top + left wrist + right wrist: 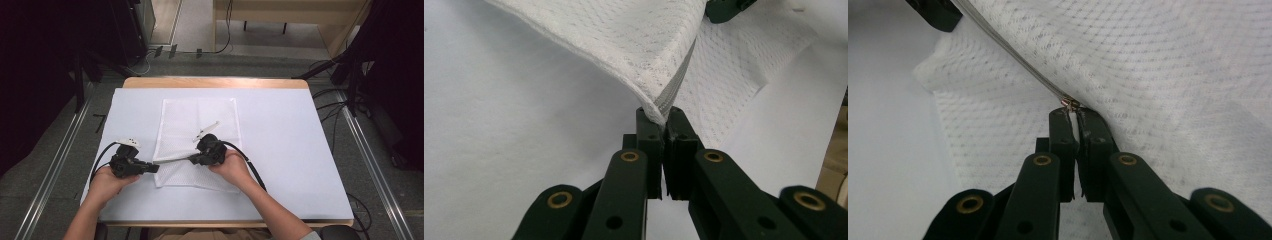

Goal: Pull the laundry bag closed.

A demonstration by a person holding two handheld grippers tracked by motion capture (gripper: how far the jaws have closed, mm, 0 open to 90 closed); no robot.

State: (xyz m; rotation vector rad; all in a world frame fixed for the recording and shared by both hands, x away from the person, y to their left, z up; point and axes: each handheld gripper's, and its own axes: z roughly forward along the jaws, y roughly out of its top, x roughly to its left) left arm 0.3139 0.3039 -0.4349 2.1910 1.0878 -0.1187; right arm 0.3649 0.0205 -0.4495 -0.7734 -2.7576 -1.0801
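White dimpled mesh bag: left gripper pinches its zipper-tape corner, right gripper its metal zipper pull.

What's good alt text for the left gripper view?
The left tool, its black jaws shut, pinches the corner of a white mesh bag at the end of its grey zipper, lifting it off the white table. The other tool shows at the top edge.

no readable text, labels or numbers
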